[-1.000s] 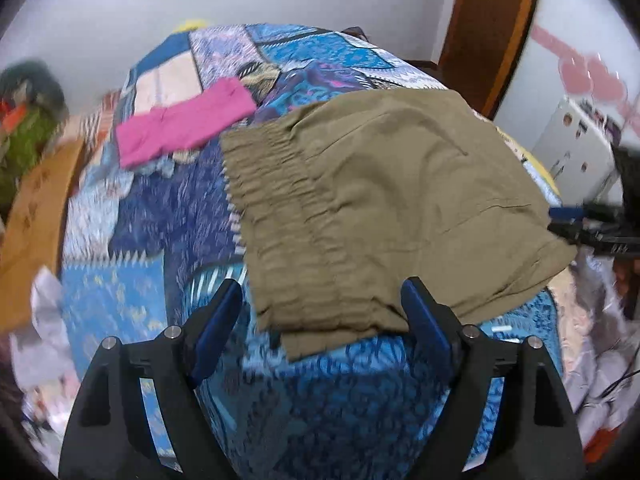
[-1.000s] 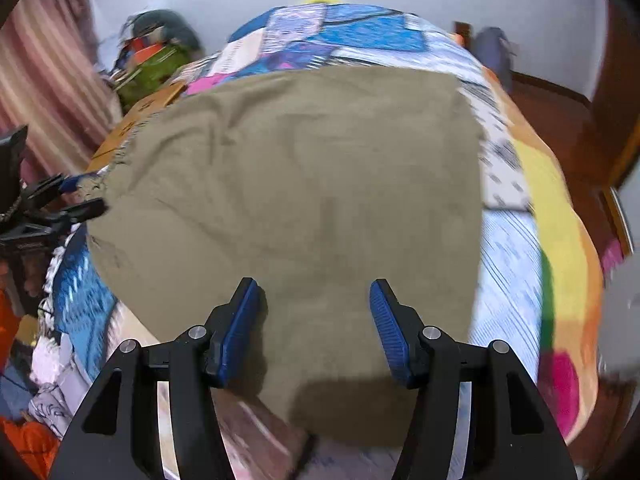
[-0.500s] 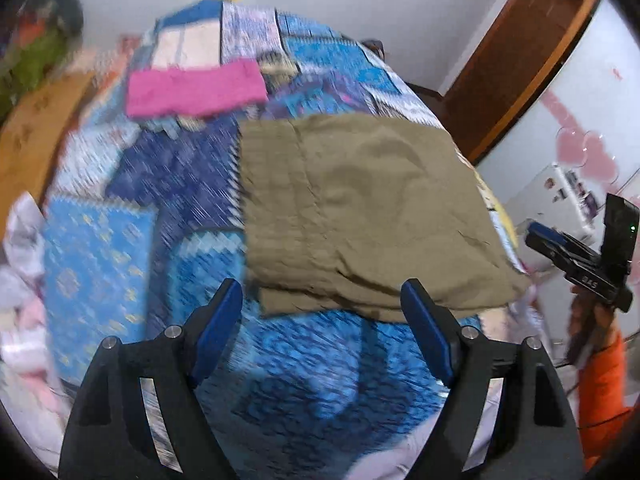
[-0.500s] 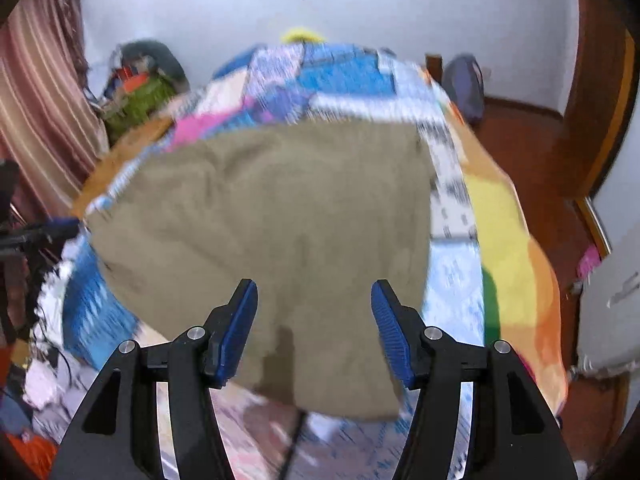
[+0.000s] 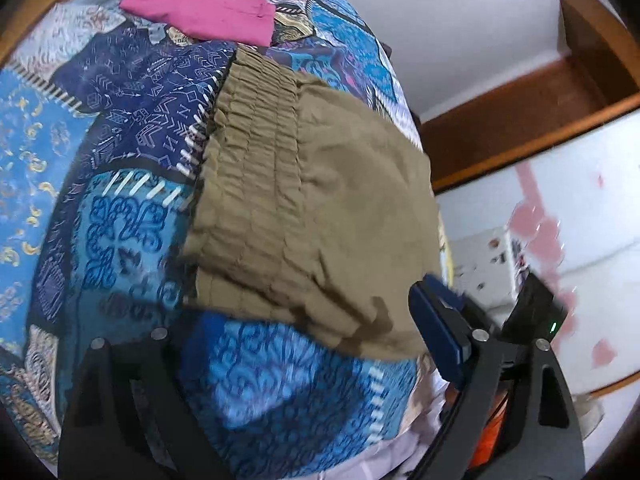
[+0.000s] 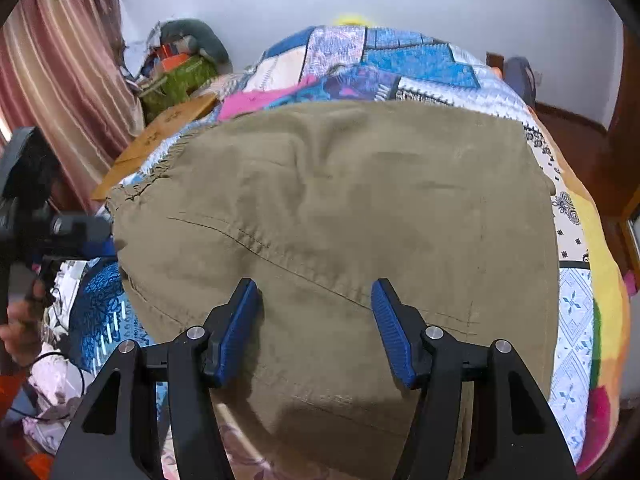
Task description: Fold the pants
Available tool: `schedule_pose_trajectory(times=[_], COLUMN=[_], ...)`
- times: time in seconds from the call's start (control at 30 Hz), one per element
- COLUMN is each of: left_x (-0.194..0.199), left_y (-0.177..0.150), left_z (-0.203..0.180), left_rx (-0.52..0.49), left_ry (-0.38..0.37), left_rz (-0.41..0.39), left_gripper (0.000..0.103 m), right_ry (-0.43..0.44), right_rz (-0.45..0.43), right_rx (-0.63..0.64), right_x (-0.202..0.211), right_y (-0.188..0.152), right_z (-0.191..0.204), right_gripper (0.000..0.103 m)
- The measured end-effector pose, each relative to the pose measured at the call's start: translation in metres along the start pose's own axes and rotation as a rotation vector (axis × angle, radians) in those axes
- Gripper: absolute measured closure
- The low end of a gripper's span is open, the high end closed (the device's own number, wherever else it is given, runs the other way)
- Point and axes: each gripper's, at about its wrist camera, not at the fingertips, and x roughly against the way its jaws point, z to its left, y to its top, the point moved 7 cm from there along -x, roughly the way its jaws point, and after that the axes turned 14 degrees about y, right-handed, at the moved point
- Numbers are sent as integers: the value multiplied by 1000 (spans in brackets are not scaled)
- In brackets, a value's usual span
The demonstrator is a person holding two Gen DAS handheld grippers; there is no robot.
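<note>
Olive pants: folded into a broad rectangle, lying flat on the bed, whose cover is a blue patchwork quilt. The near edge of the pants hangs slightly over the bed's front edge. Elastic gathered waistband forms the left side of the pants in the left wrist view.

Pink garment: folded, on the bed beyond the waistband end of the pants, close to it but apart.

Left gripper: over the bed's front edge, just off the near waistband corner of the pants. Its jaws have just been opening and stand wide apart, with only quilt and the near hem of the pants seen between them; the pads press on nothing. The left pad is blurred.

Right gripper: above the near part of the pants, toward the end away from the waistband. Jaws part-way apart, pads clear of each other, no cloth pinched between them.

Brown cardboard: beside the bed, on the waistband side of the pants.
</note>
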Motion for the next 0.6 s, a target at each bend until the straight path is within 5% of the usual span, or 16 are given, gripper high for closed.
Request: schedule_pose_trajectory(times=[0.07,0.13,0.2,0.33,0.6], left_x=[-2,-4,-7,-5,36], left_y=[10,20,26,31,21], left_z=[0,-1,1,-4,-24], left_rx=[27,36,24,-30,-281], left_ry=[-11,9,64,137,420], left_rz=[-2,-11,-16,-53,-299], left_gripper=[15,33,65,71,73], right_ry=[15,16,10,21,32], right_rz=[3,3,6,20,-4], right_rx=[-14,-7,3,-11,-35], right_x=[2,1,1,3,11], right_y=[0,0,-1,0,35], right_z=[0,0,1,0,11], right_gripper=[47,47,47,47,47])
